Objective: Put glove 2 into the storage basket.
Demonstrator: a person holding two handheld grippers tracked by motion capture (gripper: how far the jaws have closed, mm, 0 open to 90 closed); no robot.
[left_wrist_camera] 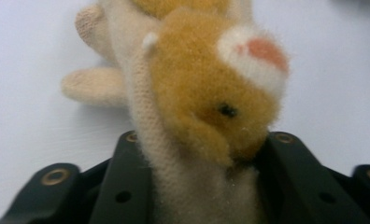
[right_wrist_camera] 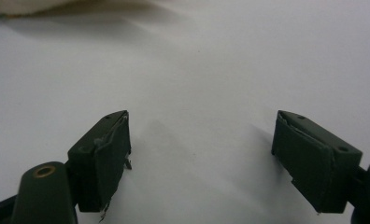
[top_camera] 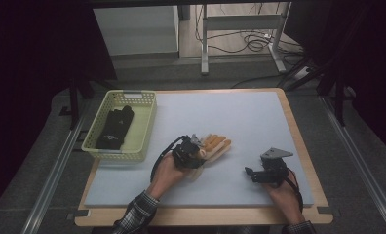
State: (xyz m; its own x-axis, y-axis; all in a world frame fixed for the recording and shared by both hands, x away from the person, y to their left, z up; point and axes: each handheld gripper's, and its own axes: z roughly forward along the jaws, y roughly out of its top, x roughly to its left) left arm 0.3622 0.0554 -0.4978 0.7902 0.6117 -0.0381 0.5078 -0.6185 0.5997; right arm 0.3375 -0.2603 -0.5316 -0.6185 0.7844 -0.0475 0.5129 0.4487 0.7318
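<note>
A beige knitted glove [top_camera: 215, 145] with orange furry patches lies near the middle of the pale blue mat [top_camera: 240, 117]. My left gripper [top_camera: 197, 155] is at the glove's near end. In the left gripper view, the glove [left_wrist_camera: 206, 93] is squeezed between the two black jaws, so my left gripper [left_wrist_camera: 202, 144] is shut on its cuff end. My right gripper [top_camera: 249, 173] is to the right of the glove, near the front of the mat. It [right_wrist_camera: 202, 135] is open, with only bare mat between its jaws. A pale edge of the glove [right_wrist_camera: 43, 5] shows far ahead of it.
A yellow-green plastic basket [top_camera: 132, 95] stands at the mat's left edge with a black glove [top_camera: 115, 126] inside. The wooden board's rim [top_camera: 298, 141] runs along the right. Desk legs and cables stand on the floor behind the table.
</note>
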